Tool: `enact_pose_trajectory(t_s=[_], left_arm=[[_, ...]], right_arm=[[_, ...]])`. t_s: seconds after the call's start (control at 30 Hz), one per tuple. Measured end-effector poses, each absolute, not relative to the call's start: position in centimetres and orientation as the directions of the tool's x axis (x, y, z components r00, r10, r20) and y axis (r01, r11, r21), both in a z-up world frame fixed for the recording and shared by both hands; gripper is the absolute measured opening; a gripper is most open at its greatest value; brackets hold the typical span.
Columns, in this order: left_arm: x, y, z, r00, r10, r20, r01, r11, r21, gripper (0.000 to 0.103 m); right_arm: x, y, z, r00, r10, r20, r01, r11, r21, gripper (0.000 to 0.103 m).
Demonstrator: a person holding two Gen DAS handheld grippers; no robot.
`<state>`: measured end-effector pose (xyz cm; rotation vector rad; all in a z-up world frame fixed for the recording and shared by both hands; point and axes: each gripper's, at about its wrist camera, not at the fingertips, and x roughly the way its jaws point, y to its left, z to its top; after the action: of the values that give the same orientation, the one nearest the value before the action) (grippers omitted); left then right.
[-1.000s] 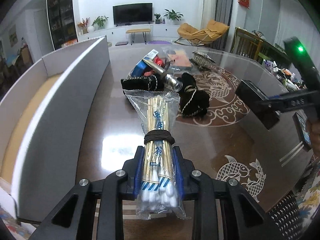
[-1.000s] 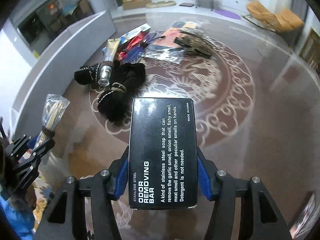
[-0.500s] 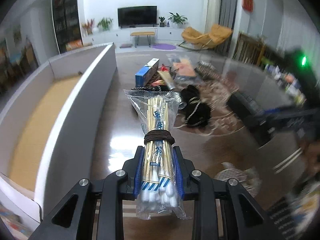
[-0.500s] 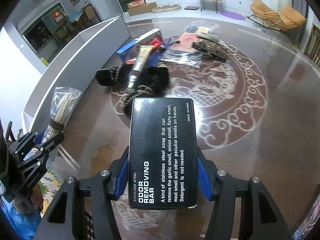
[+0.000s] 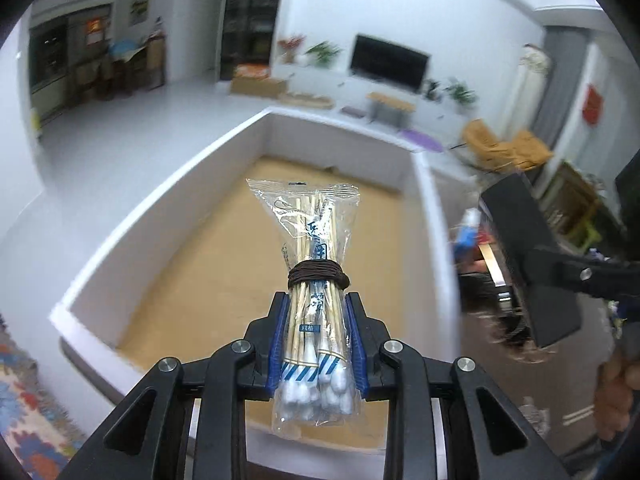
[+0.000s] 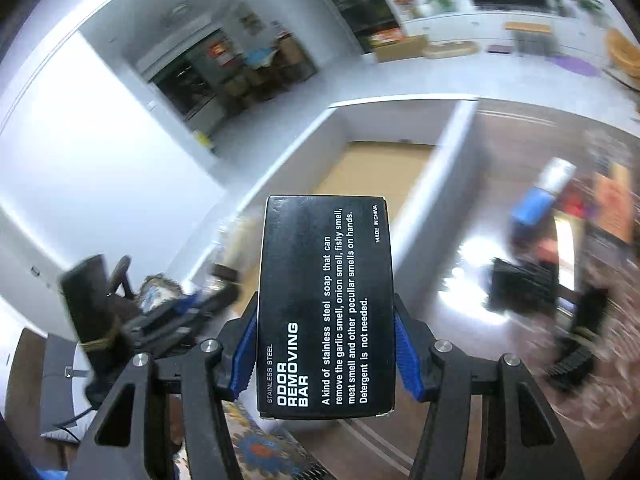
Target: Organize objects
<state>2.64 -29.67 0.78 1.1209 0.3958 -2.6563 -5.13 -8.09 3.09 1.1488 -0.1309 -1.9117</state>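
Swabs (image 5: 316, 316) between left tool (image 5: 317, 344) fingers

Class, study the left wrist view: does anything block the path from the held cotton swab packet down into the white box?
Nothing visible does. The cotton swab packet, clamped in the left gripper, hangs above the white box, whose tan floor beneath looks bare.

Black box (image 6: 325, 308): "STAINLESS STEEL ODOR REMOVING BAR", "A kind of stainless steel soap...", "Detergent is not needed.", "MADE IN CHINA". Cotton swab bag (image 5: 314, 300): blue print, unreadable.
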Motion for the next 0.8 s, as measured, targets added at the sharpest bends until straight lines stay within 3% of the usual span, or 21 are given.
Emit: enact_pose_trajectory(t_s=[0.1,0.13,0.17,0.23,0.33,0.47,0.7,0.8], left_arm=[[1.6,-30.7,-1.5,-0.606,-0.133,-0.784,0.332,-0.938,-0.097,0.031],[1.2,-30.6,-2.1,-0.585,-0.141,-0.798,0.333,-0.94,-0.078,0.042],[0.9,-30.6,-2.8,-0.564,-0.158,-0.81,0.338,-0.94,-0.053,0.066],[0.9,-30.3,-3.4,-0.547,-0.208,-0.811,0.359,-0.933,-0.003,0.088],[1.8,-29.4,-2.5,-0.59,-0.233,-0.773,0.375,-0.927,-0.006,0.088],[3.5,-27.2,-0.4,-0.673,-0.202,-0.712,0.358,-0.931,-0.074,0.088],[5.9,-17.1,3.6,-0.79,0.024,-0.612,0.108,-0.978,-0.177,0.09],[5.4,-11.5,3.8,-0.772,0.145,-0.619,-0.019,-0.978,-0.206,0.101]], right_arm=[[-5.0,-12.7,1.8,-0.15,-0.711,-0.687,0.652,-0.593,0.472,0.06],[-5.0,-13.9,1.0,-0.141,-0.69,-0.71,0.656,-0.602,0.455,0.062],[-5.0,-14.8,0.2,-0.146,-0.662,-0.735,0.656,-0.621,0.429,0.066],[-5.0,-15.1,-0.7,-0.18,-0.623,-0.761,0.646,-0.658,0.387,0.087],[-4.4,-12.4,-0.9,-0.259,-0.614,-0.745,0.639,-0.688,0.344,0.093],[-2.3,-5.3,-1.1,-0.443,-0.54,-0.716,0.625,-0.758,0.186,0.103],[-0.2,8.7,-7.4,-0.636,-0.213,-0.742,0.42,-0.902,-0.101,0.103],[-0.2,14.0,-9.7,-0.624,-0.122,-0.772,0.336,-0.934,-0.125,0.103]])
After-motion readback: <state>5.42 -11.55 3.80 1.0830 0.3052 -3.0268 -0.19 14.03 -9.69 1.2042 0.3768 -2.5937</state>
